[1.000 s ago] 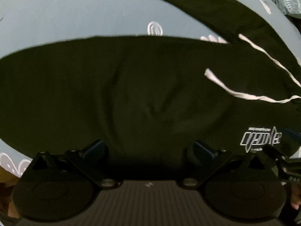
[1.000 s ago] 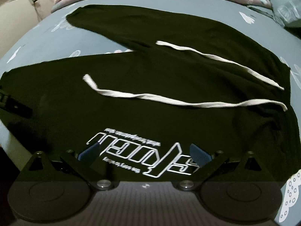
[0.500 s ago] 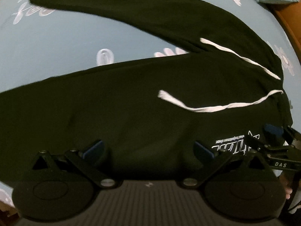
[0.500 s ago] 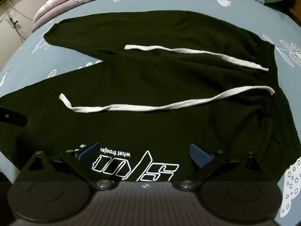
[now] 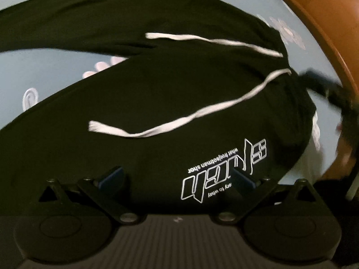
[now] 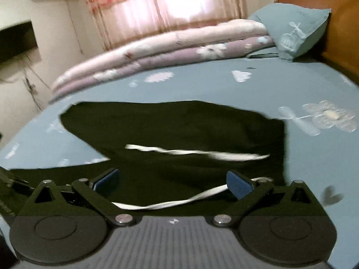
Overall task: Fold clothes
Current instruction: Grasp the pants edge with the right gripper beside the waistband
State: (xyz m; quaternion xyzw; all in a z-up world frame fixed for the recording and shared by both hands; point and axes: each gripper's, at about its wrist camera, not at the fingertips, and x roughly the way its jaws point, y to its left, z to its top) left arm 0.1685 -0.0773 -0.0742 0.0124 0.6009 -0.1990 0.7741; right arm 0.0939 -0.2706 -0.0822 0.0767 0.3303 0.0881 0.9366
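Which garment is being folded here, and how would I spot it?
Look at the blue flowered bedsheet. Spread flat across it lie black sweatpants. Nothing else there is black, and they carry two white drawstrings and a white outlined logo.

The black trousers (image 6: pixel 179 130) lie flat across the near half of the bed (image 6: pixel 246 89), so nothing there stands up to block a pass. Beyond them the blue sheet is bare up to the far edge, where a rolled quilt (image 6: pixel 157 51) forms a low barrier, with a pillow (image 6: pixel 298 31) filling the far right corner. The wooden headboard (image 5: pixel 314 18) walls off the right edge. The left claw (image 5: pixel 177 179) and right claw (image 6: pixel 172 179) both stand spread wide above the cloth.
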